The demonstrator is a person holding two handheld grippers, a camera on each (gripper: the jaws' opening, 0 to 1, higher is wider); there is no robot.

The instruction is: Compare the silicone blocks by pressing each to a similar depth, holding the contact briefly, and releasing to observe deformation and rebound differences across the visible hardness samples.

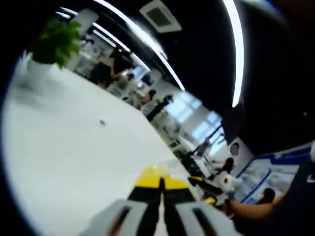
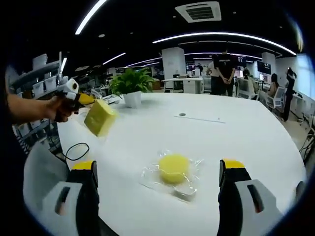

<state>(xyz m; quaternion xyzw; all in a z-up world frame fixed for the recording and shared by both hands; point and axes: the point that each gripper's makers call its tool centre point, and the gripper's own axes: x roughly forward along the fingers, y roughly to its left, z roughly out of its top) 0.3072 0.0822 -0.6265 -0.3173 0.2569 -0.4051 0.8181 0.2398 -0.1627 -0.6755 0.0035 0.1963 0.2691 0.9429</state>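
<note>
White tabletop (image 2: 236,132) filled most of the office scene, potted plant (image 2: 131,86) at the far edge. Left gripper (image 2: 83,100) hung over it clenching a yellow silicone block (image 2: 100,117), while right gripper (image 2: 160,172) sat jaws spread around the round yellow block (image 2: 173,168) on plastic wrap (image 2: 189,189).

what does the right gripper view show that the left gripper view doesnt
Right gripper view: a round yellow block on clear plastic wrap between the open right gripper, and a square yellow block clamped by the left gripper. Left gripper view: jaws pressed shut, a dark speck on the tabletop. Both: the white table and potted plant.
</note>
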